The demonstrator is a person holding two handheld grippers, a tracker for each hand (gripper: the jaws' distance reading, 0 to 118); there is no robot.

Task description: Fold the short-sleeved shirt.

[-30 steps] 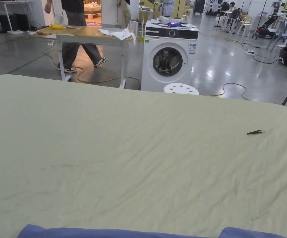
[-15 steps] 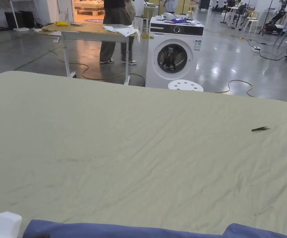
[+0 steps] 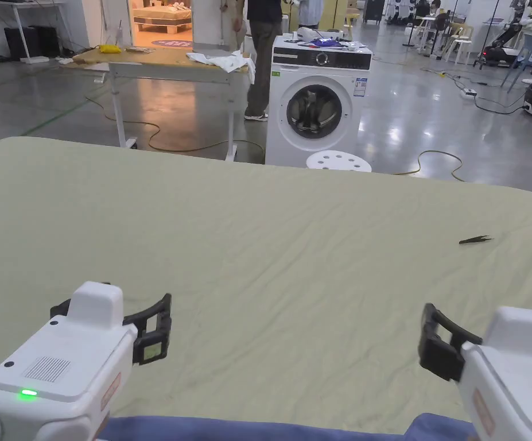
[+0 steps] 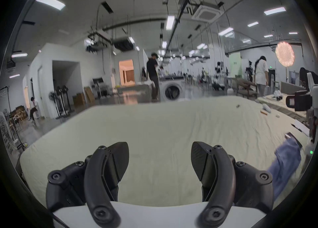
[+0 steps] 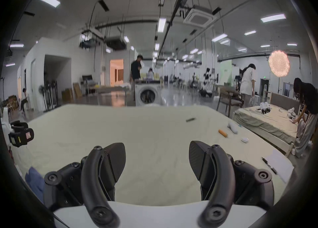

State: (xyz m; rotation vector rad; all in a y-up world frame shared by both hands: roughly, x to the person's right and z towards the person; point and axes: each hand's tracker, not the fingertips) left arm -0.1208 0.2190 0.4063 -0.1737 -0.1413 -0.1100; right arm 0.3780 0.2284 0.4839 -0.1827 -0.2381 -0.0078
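While both jaws stand spread and empty, the white left gripper (image 3: pixel 109 336) and white right gripper (image 3: pixel 459 344) hover over the pale green sheet-covered bed (image 3: pixel 270 241) near its front edge. At that edge lies the blue cloth shirt (image 3: pixel 247 429), touched by neither gripper.

A pale green bed (image 3: pixel 270 247) spreads wide. The left gripper (image 3: pixel 118 333) hovers at 7 o'clock, the right gripper (image 3: pixel 439 344) at 5 o'clock, both above the sheet. Blue fabric (image 3: pixel 259 429) edges 6 o'clock. A small dark tool (image 3: pixel 475 239) lies at 3 o'clock. A washing machine (image 3: pixel 315 106) stands at 12 o'clock.
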